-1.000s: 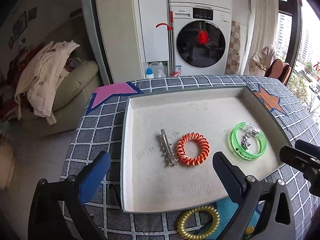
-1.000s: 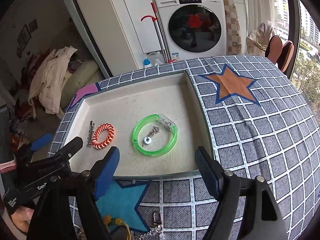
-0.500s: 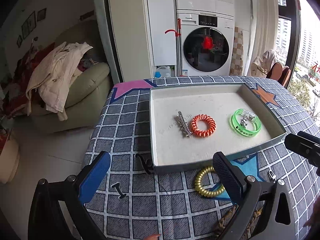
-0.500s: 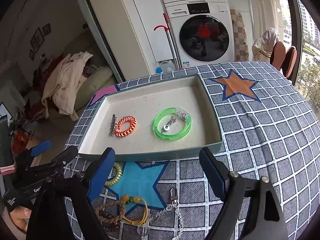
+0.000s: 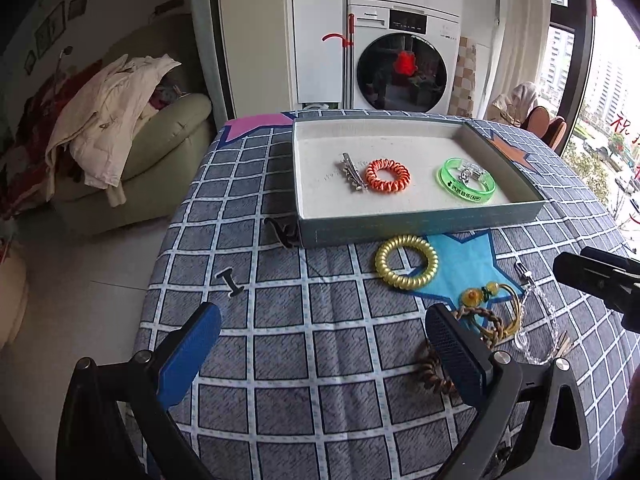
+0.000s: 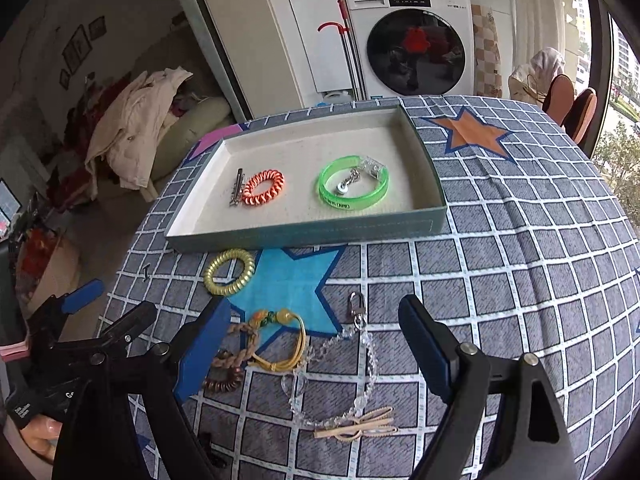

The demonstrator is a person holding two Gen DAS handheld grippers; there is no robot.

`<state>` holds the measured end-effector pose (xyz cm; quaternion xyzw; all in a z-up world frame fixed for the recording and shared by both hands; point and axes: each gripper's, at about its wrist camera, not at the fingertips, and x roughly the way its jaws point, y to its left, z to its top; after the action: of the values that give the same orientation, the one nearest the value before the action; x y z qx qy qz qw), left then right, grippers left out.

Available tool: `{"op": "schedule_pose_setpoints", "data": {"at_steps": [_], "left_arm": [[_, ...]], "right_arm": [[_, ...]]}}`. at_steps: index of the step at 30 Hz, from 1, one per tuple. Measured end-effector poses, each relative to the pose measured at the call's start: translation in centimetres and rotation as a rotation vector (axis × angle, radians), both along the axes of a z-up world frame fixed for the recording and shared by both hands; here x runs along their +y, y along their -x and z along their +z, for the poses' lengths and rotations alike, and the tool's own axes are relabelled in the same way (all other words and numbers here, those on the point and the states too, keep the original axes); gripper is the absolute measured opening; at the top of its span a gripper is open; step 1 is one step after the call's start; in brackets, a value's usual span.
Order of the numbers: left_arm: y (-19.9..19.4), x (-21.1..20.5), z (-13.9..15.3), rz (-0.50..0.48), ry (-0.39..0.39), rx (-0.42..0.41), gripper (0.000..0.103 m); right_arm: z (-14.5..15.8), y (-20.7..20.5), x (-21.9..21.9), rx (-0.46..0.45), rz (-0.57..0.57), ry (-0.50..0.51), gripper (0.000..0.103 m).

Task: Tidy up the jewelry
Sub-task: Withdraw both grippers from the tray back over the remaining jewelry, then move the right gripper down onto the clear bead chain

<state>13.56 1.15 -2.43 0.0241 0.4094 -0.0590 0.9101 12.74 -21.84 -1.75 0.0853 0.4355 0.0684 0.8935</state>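
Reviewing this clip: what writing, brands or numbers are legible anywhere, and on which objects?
"Panasonic", small but just legible: washing machine front panel.
Black label on the green bracelet: printed characters, too small to read.
Faint handwriting on the tray floor beside the hair clip: illegible.
Red characters on the window: cut off, unreadable.

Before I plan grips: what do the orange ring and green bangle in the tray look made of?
Orange ring: apparently springy plastic coil, glossy; ridged spiral turns show. Green bangle: likely translucent plastic or silicone, smooth; light passes through its band.
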Motion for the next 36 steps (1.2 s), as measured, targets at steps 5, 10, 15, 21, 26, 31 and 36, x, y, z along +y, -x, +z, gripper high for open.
{"op": "schedule_pose_setpoints", "data": {"at_steps": [5, 10, 15, 21, 26, 31, 36], "left_arm": [[1.8, 0.7, -0.5, 0.019, 0.011, 0.017, 0.103], [3.1, 1.1, -1.0, 0.025, 0.019, 0.034, 0.103], [3.9, 0.6, -1.5, 0.007, 0.007, 0.039, 0.103], [3.7, -0.5, -1.2, -0.035, -0.007, 0.036, 0.103], [3.0, -2.5, -0.8, -0.109, -0.031, 0.033, 0.103], [2.3, -4.9, -0.5, -0.179, -0.061, 0.018, 0.103], [1.4, -6.5, -0.9, -0.210, -0.086, 0.020, 0.103]], "right_arm": [[-1.6, 2.2, -0.6, 0.039, -0.011, 0.023, 0.088], [-2.8, 4.0, -1.4, 0.074, -0.030, 0.045, 0.088], [-3.2, 4.9, -2.1, 0.087, -0.054, 0.055, 0.088], [-3.3, 5.1, -2.9, 0.091, -0.087, 0.050, 0.088], [-3.3, 4.9, -3.3, 0.096, -0.111, 0.069, 0.088], [-3.3, 4.3, -3.6, 0.098, -0.123, 0.077, 0.088], [-3.5, 3.9, -3.5, 0.104, -0.112, 0.083, 0.088]]}}
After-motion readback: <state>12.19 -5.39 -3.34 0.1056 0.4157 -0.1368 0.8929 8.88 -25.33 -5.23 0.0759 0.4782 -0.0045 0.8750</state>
